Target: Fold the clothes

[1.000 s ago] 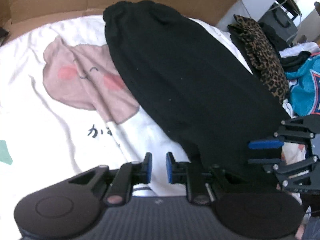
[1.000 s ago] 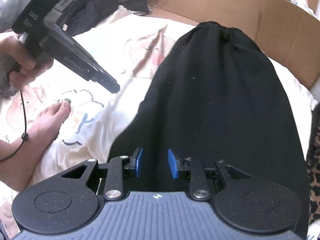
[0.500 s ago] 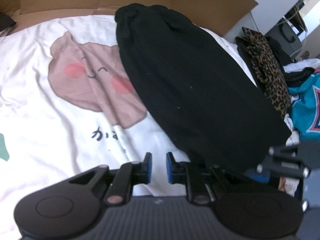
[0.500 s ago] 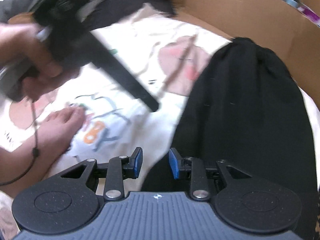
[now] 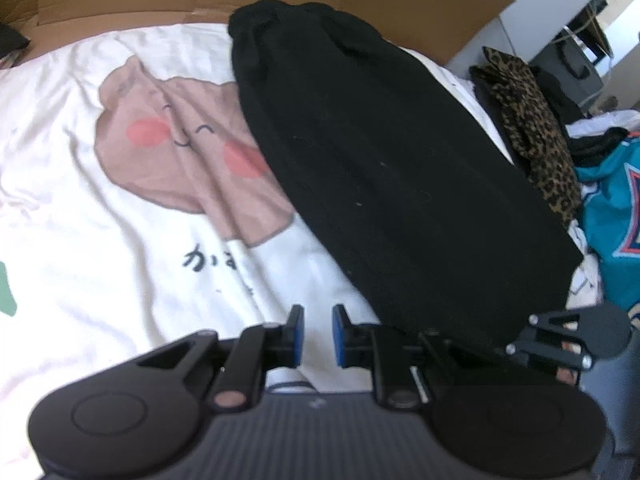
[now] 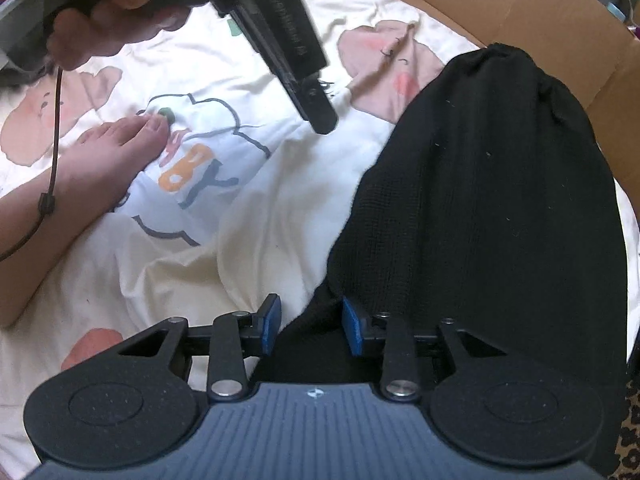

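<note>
Both wrist views look steeply down from close above, sharing the black garment [image 5: 400, 184] [image 6: 500, 200] and printed sheet [image 5: 100, 220] [image 6: 224, 240].

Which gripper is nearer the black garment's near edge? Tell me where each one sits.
Right. The right gripper has the black garment edge between its open fingers. The left gripper hangs over the white printed sheet, beside the garment, with nothing between its fingers.

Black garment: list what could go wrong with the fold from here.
1. The right gripper is open at the corner of the black garment; closing may also pinch the printed sheet beneath.
2. The left gripper hovers over bare sheet, beside the hem, so it could grab sheet alone.
</note>
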Tool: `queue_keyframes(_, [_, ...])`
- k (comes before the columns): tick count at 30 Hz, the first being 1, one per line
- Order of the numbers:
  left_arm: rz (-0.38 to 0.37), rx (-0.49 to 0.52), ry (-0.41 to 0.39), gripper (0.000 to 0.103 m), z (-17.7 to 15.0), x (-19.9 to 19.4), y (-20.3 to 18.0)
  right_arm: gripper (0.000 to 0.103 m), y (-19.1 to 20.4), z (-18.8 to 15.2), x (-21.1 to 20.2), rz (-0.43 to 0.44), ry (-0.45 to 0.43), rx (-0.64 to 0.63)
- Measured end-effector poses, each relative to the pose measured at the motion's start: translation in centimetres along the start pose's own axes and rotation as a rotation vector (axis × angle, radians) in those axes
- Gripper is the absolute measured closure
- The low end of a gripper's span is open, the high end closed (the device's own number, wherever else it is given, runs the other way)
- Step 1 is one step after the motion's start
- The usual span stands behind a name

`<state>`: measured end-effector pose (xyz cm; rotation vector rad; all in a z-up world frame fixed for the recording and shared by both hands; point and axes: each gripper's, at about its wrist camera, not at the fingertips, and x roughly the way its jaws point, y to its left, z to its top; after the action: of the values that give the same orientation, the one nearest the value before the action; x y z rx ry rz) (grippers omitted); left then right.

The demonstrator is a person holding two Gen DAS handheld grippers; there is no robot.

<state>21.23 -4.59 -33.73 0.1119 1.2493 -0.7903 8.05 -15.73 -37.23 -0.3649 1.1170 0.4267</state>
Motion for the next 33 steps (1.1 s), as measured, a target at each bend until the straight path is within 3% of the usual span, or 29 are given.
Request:
queue_keyframes(3, [-0.024, 0.039, 0.014, 0.085, -0.3, -0.1, -0.8, 0.089, -1.4, -0.3, -0.6, 0.022, -0.007, 0.064])
queue_keyframes(6, [-0.045, 0.084, 0.035, 0.071, -0.7, 0.2, -1.9, 0.099, -2.6, -0.6, -1.1, 0.044, -0.018, 0.107])
queue_keyframes(8, [-0.059, 0.114, 0.044, 0.067, -0.9, 0.3, -2.7, 0.099, -3.6, -0.8, -1.8, 0.059, -0.032, 0.152])
queue_keyframes(15, [-0.093, 0.178, 0.077, 0.065, -1.3, 1.4, -5.5, 0.099, -6.6, -1.7, -3.5, 0.121, -0.073, 0.311])
queue_keyframes(20, [-0.150, 0.106, 0.093, 0.065, -0.8, 2.6, -5.7, 0.099, -6.6, -2.1, -2.9, 0.145, -0.085, 0.335])
queue_keyframes(25, [-0.199, 0.066, 0.048, 0.066, -0.5, 1.6, -5.9, 0.096, -6.8, -2.1, -2.5, 0.150, -0.092, 0.346])
queue_keyframes(28, [-0.216, 0.050, 0.019, 0.066, -0.1, 0.7, -5.9, 0.085, -7.2, -1.8, -3.0, 0.165, -0.125, 0.362])
queue_keyframes(33, [-0.237, 0.022, 0.011, 0.066, 0.1, 0.3, -5.7, 0.088, -7.6, -1.5, -2.8, 0.172, -0.124, 0.372])
